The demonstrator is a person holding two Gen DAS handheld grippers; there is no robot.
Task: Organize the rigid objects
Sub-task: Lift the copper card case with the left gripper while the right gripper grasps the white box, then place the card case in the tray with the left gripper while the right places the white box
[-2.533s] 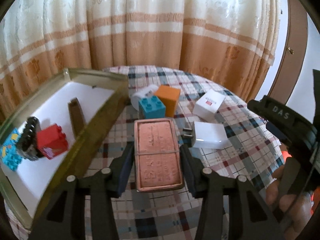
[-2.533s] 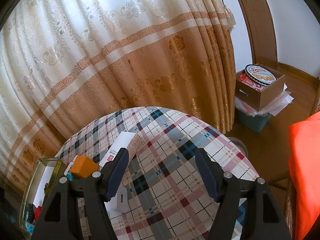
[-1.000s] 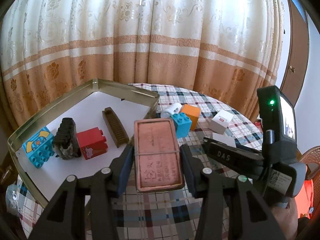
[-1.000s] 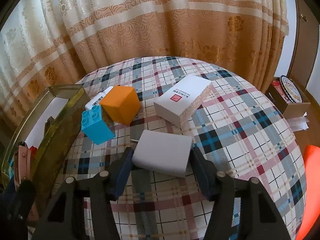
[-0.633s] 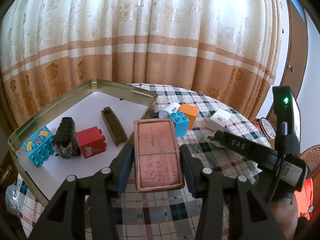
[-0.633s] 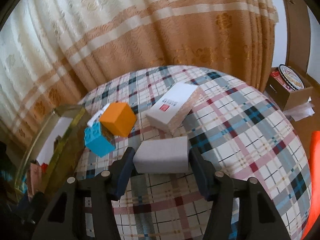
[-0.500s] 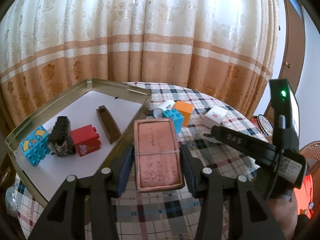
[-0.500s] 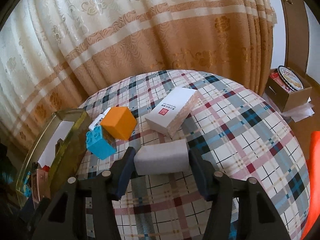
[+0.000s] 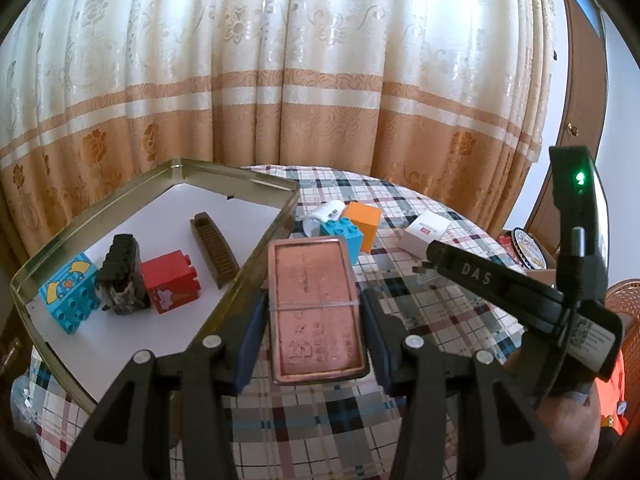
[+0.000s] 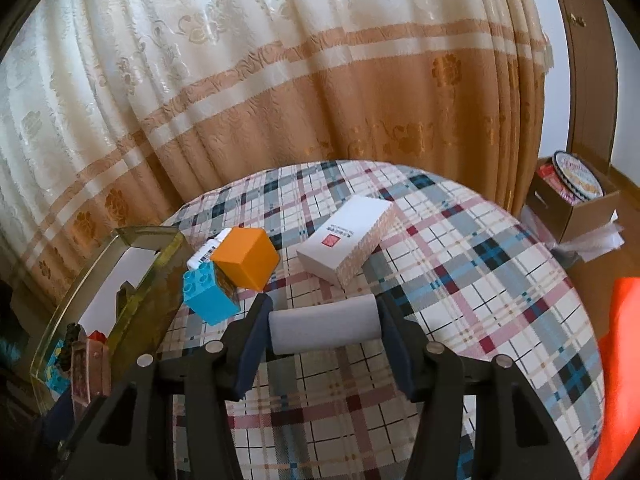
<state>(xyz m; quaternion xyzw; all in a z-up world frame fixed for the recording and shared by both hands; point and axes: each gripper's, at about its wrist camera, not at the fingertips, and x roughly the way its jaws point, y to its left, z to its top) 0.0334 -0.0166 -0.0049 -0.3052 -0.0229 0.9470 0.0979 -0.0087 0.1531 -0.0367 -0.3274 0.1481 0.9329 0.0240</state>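
Observation:
My left gripper (image 9: pixel 314 312) is shut on a flat copper-pink tin (image 9: pixel 316 308), held above the table just right of the gold tray (image 9: pixel 236 174). The tray holds a light-blue brick (image 9: pixel 70 296), a black block (image 9: pixel 122 278), a red brick (image 9: pixel 170 282) and a brown strip (image 9: pixel 214 250). My right gripper (image 10: pixel 324 326) is shut on a white charger block (image 10: pixel 324 326), lifted above the plaid table (image 10: pixel 480 280). A blue brick (image 10: pixel 208 294), an orange cube (image 10: pixel 246 258), a white tube (image 10: pixel 208 252) and a white box (image 10: pixel 348 238) lie on the table.
The tray's near wall (image 10: pixel 152 288) stands left of the loose objects. A curtain (image 9: pixel 320 80) hangs behind the round table. A cardboard box with a biscuit tin (image 10: pixel 576 192) sits on the floor at right. The right gripper's body (image 9: pixel 520 292) crosses the left wrist view.
My right gripper closed on the white charger block and lifted it off the table. My left gripper rose and drew back with the tin still in it.

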